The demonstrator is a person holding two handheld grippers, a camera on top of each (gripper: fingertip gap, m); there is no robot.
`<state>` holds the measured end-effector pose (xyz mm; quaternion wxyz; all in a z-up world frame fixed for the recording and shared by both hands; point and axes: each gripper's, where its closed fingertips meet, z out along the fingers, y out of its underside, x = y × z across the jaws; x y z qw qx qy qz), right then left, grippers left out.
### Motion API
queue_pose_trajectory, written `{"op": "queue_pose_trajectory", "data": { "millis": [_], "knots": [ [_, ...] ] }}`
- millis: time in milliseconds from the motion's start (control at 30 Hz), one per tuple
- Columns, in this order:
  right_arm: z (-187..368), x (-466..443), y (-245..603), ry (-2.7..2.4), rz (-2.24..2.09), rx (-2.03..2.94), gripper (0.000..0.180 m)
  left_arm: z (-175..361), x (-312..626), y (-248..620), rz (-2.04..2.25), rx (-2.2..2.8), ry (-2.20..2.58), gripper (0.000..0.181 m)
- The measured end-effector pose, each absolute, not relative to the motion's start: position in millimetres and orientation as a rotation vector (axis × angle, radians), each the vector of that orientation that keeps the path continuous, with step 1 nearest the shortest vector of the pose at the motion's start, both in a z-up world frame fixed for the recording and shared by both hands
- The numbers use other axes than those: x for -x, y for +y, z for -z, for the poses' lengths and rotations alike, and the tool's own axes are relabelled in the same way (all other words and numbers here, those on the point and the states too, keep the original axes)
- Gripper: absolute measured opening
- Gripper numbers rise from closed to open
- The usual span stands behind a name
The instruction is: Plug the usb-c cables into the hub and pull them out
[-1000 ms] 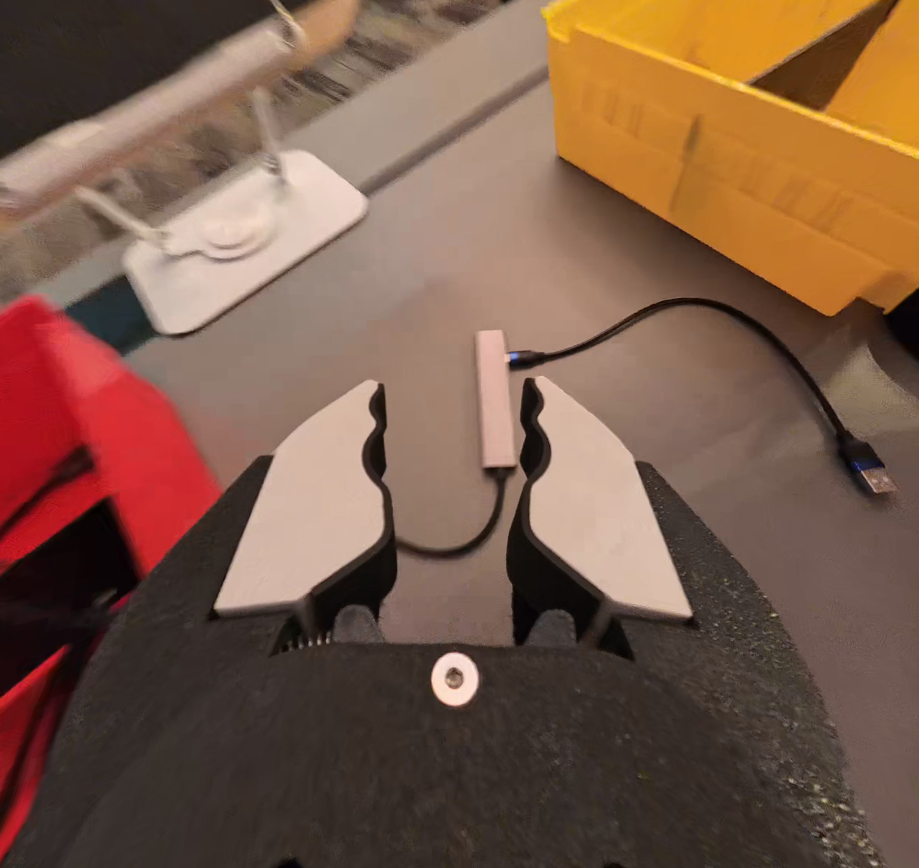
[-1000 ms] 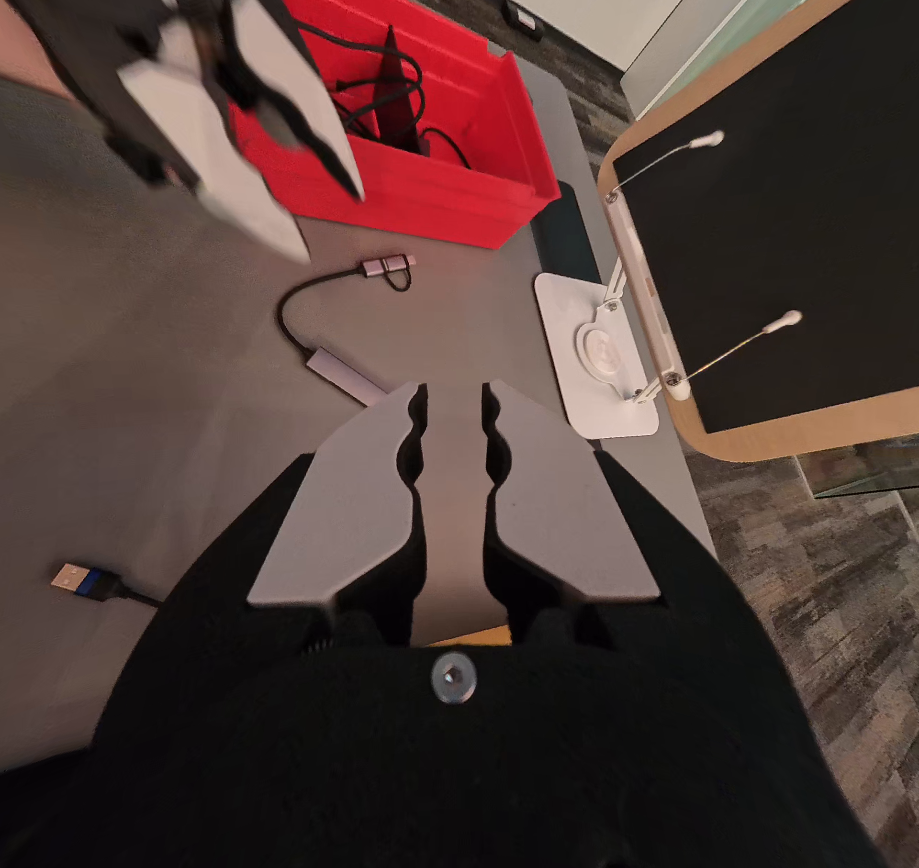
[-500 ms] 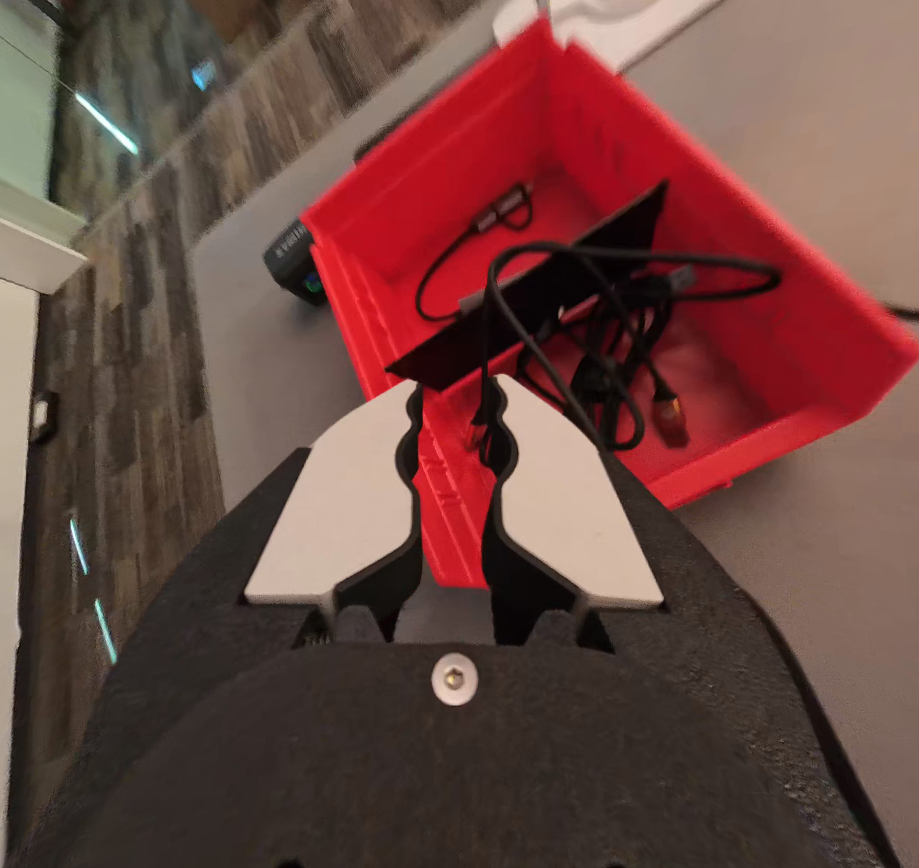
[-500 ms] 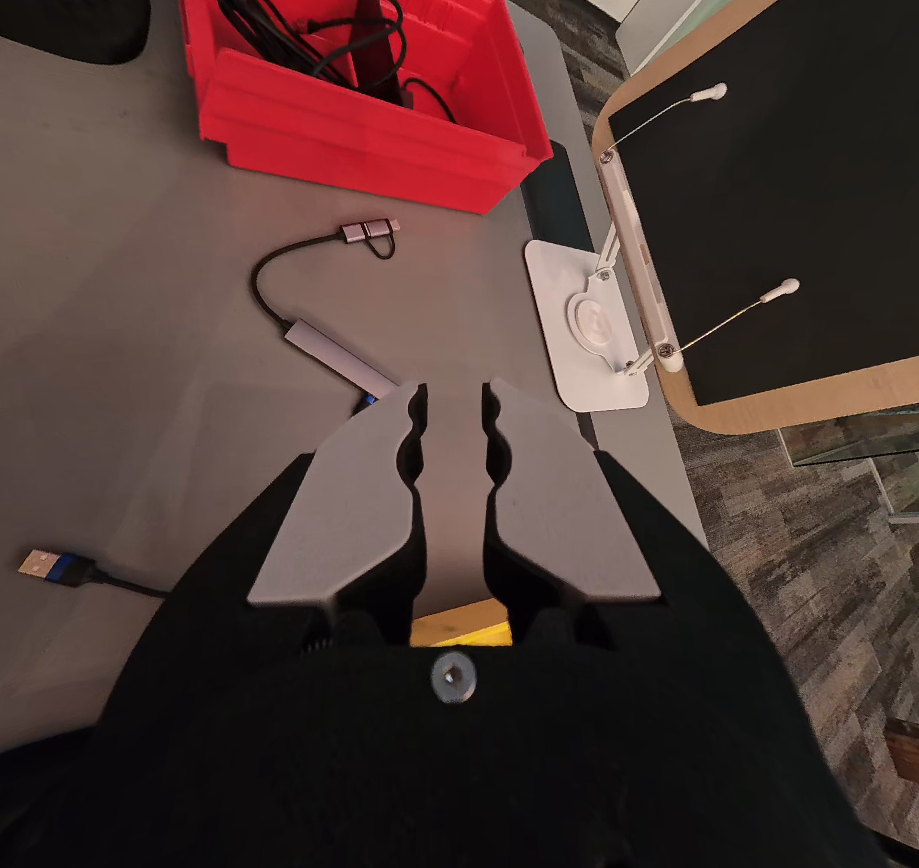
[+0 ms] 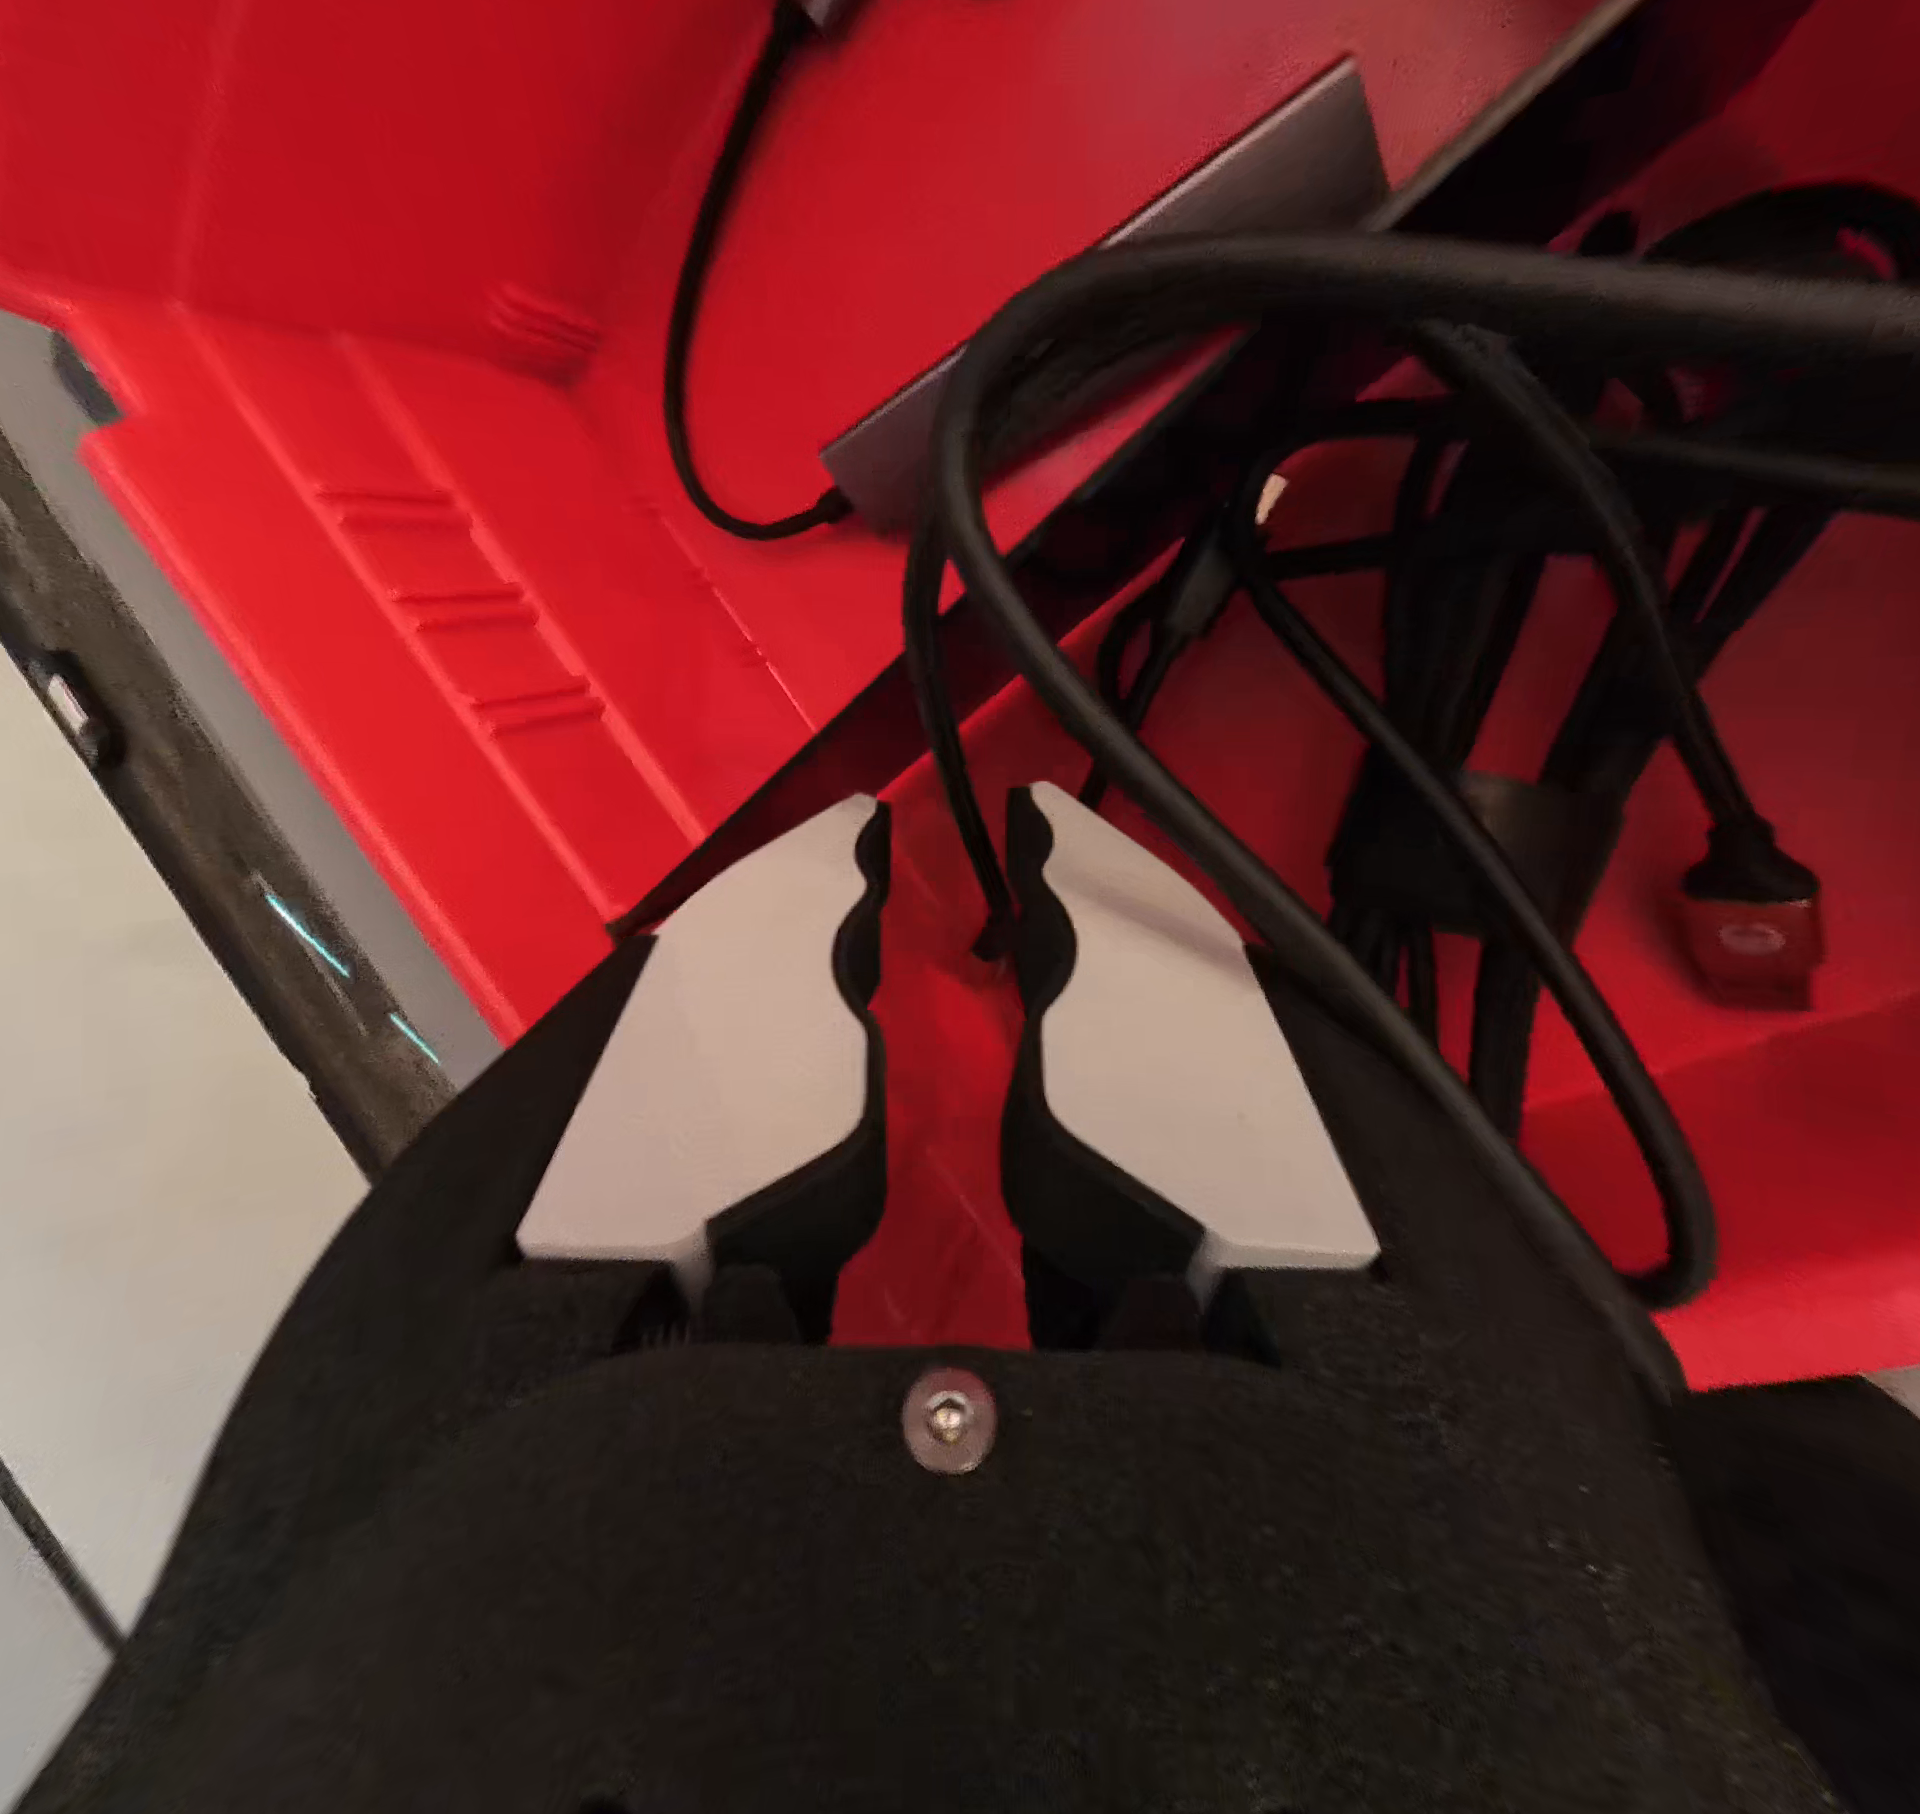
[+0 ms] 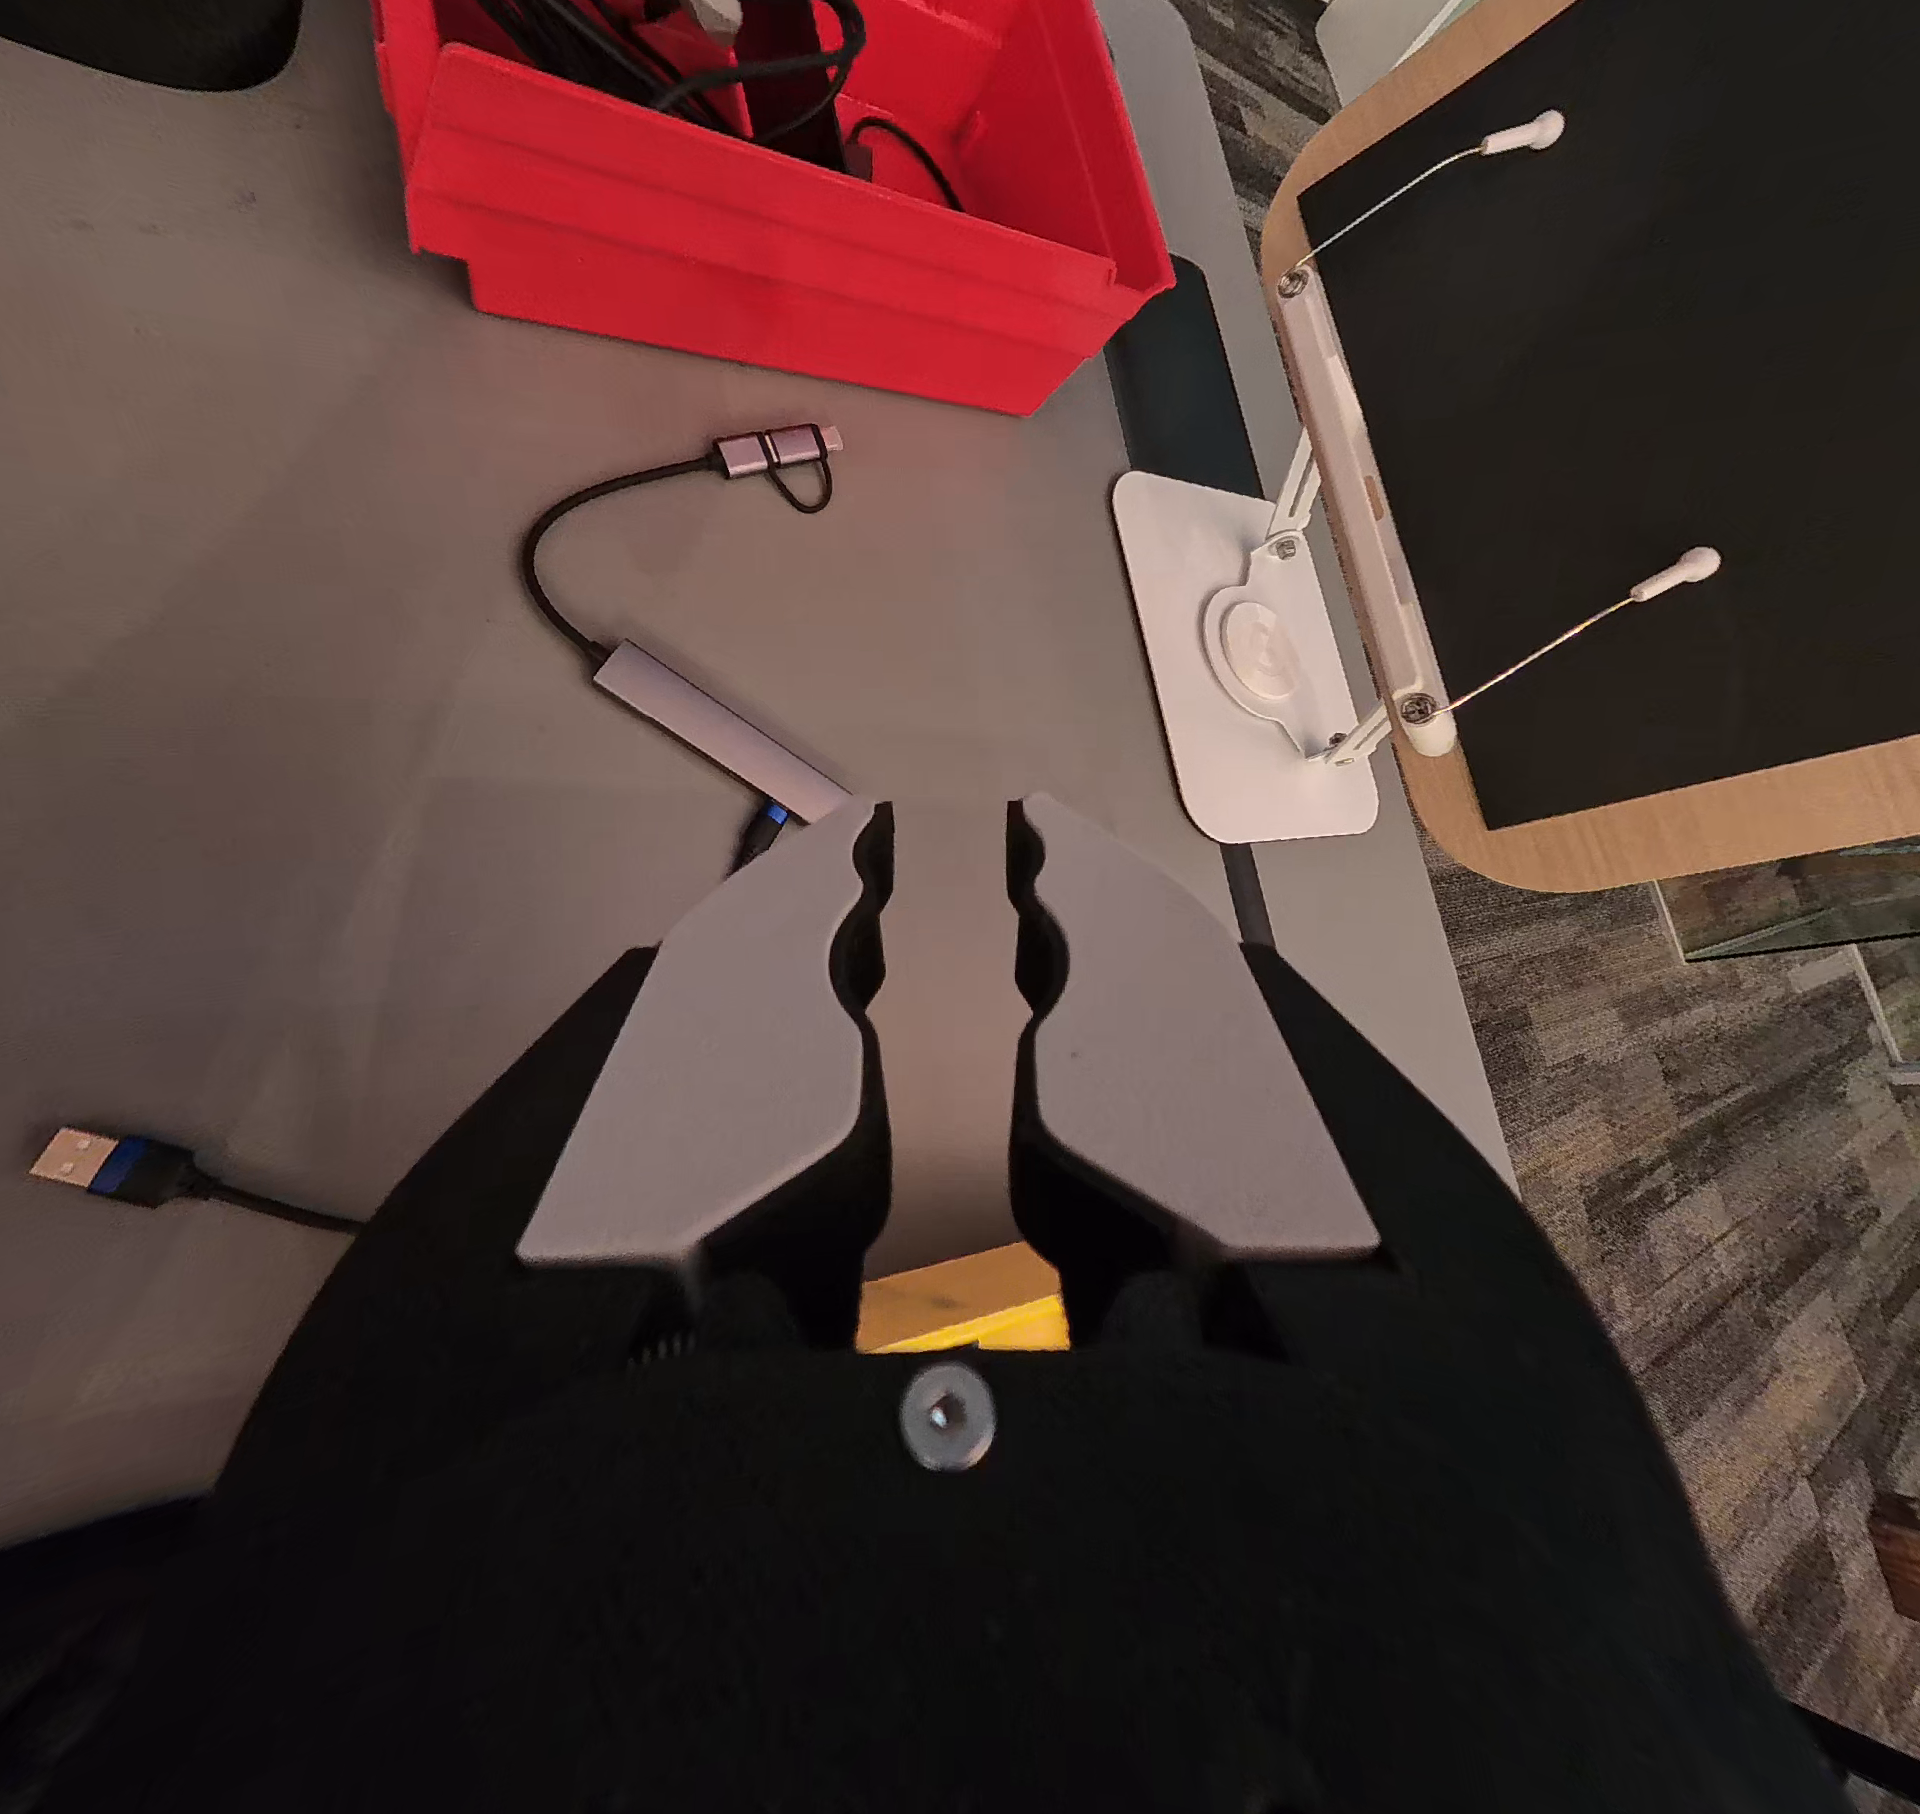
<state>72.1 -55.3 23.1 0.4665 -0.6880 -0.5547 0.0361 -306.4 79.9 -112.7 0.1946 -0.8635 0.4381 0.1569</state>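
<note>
1. Left tool (image 5: 943, 808) inside the red bin (image 5: 436, 559), jaws parted, nothing clamped.
2. Thin black cable (image 5: 961, 788) dropping between the tips, its end close against the right-hand finger (image 5: 1174, 1037); contact not clear.
3. Thicker black cable loop (image 5: 1351, 891) and a bundled coil (image 5: 1475, 860) just right of the tool; black divider (image 5: 1621, 91) ahead, a spare grey hub (image 5: 1143, 351) beyond it.
4. Right tool (image 6: 943, 808) above the grey bench (image 6: 260, 621), jaws apart, empty.
5. Grey hub (image 6: 717, 720) lying ahead-left of the tips, one plug (image 6: 769, 822) seated in its near end.
6. USB-A end (image 6: 104, 1167) far left; white stand (image 6: 1247, 663) ahead-right.
</note>
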Motion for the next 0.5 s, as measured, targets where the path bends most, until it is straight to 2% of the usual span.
{"op": "queue_pose_trajectory", "data": {
  "millis": [167, 500],
  "knots": [
    [-22.9, -72.9, -54.6, -1.36, -0.093, 1.689, 0.021, 106.0, 312.4, 82.9, -0.526, 2.388, 1.229, 0.005],
    [-16.5, -67.8, -51.1, -1.381, -0.071, 1.695, 0.021, -15.1, 332.6, 80.1, -1.012, 2.24, 1.212, 0.003]
  ]
}}
